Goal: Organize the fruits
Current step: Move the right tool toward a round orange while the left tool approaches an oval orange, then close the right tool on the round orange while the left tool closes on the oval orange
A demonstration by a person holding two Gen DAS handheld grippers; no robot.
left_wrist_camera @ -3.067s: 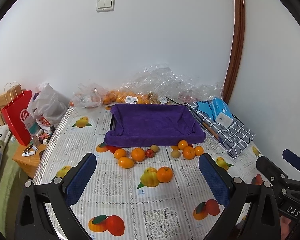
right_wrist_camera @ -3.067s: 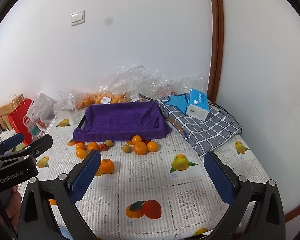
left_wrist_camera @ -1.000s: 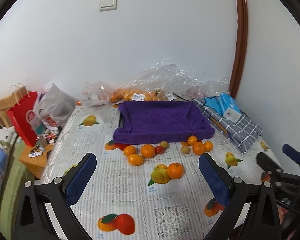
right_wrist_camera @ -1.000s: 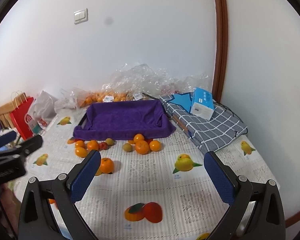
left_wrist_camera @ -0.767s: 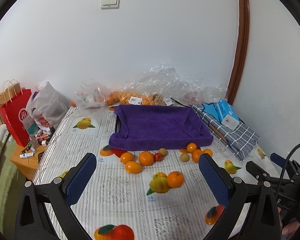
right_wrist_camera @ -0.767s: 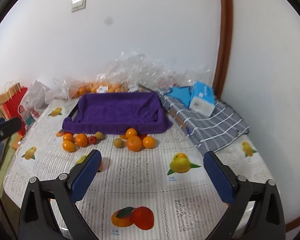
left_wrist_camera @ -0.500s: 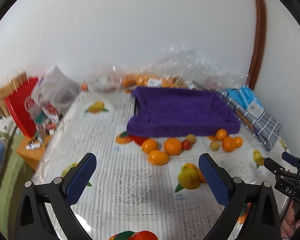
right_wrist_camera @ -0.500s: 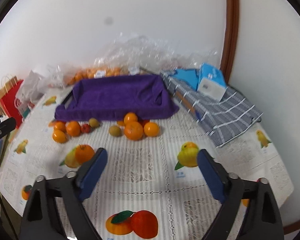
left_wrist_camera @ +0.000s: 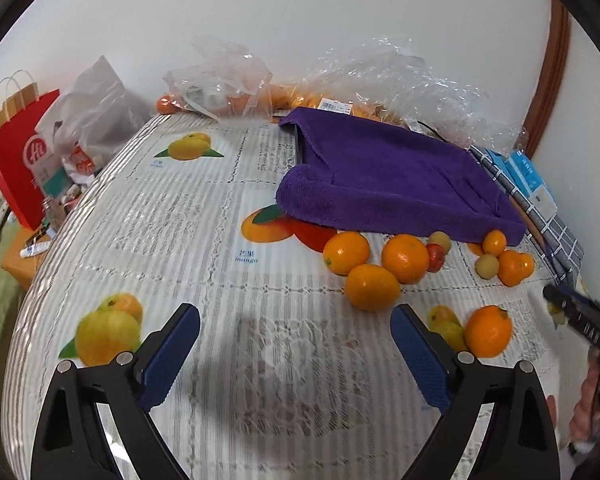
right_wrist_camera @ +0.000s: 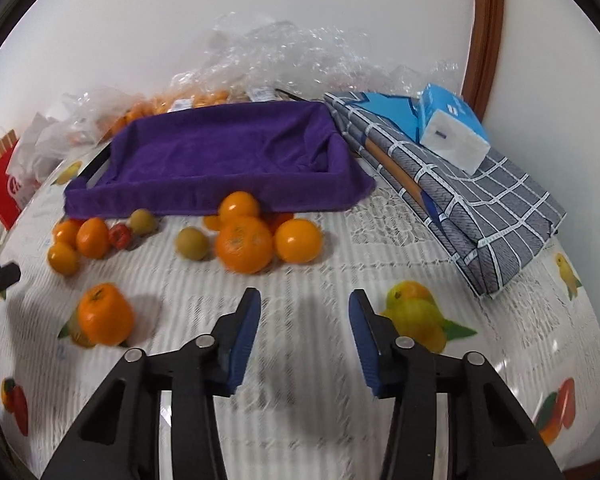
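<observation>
While both claws hang low over the table, the contents read as follows.

Left gripper: black frame, blue-padded fingers, spread wide, holding nothing, above bare printed tablecloth.

Right gripper: same build, fingers partly apart, narrower than the left, holding nothing; it points toward the right-hand fruit cluster.

Tray draped in a purple towel: shallow, rectangular, at the far middle of the table, no fruit inside.

Right-hand cluster, just before the tray's front edge: one large dimpled orange, a smooth orange touching it on the right, a smaller orange behind against the towel, and a dull green-brown round fruit just to the left.

Left-hand cluster: three oranges bunched together, with a small red fruit and a pale greenish fruit beside them.

Lone stemmed orange: nearer than both clusters, apart from them, resting on a printed fruit picture.

Folded grey checked cloth: right of the tray, bearing a blue and white tissue pack.

Crumpled clear plastic bags: against the wall behind the tray, with more oranges inside.

Red paper shopping bag and white plastic bag: beyond the table's left edge.
</observation>
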